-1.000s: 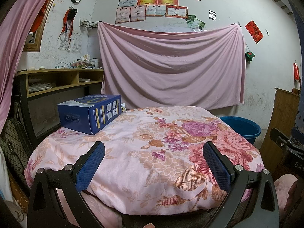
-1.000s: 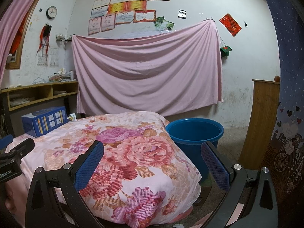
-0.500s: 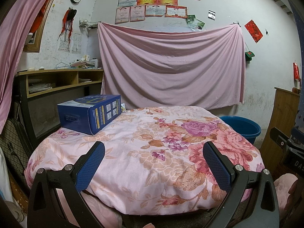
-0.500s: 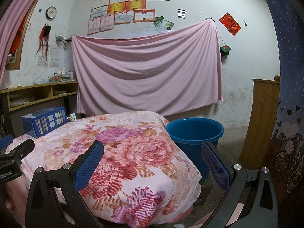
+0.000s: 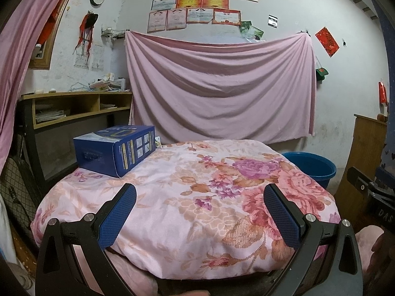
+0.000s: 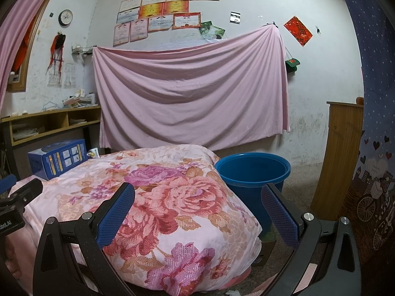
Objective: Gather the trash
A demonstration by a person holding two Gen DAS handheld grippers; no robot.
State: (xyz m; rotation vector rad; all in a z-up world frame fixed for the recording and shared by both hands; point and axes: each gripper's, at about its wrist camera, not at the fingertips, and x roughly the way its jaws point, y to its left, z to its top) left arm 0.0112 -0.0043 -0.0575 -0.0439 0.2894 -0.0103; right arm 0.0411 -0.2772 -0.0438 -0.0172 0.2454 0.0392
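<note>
While a blue cardboard box lies on the floral pink quilt near a blue plastic bucket, the left gripper and right gripper are held spread wide, grasping nothing.

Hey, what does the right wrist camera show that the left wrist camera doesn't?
Only the right wrist view shows inside the blue bucket and the starry blue curtain. Only the left wrist view shows the checkered bag at far left. Both share the blue box, the floral quilt, the pink sheet and open, empty grippers.
</note>
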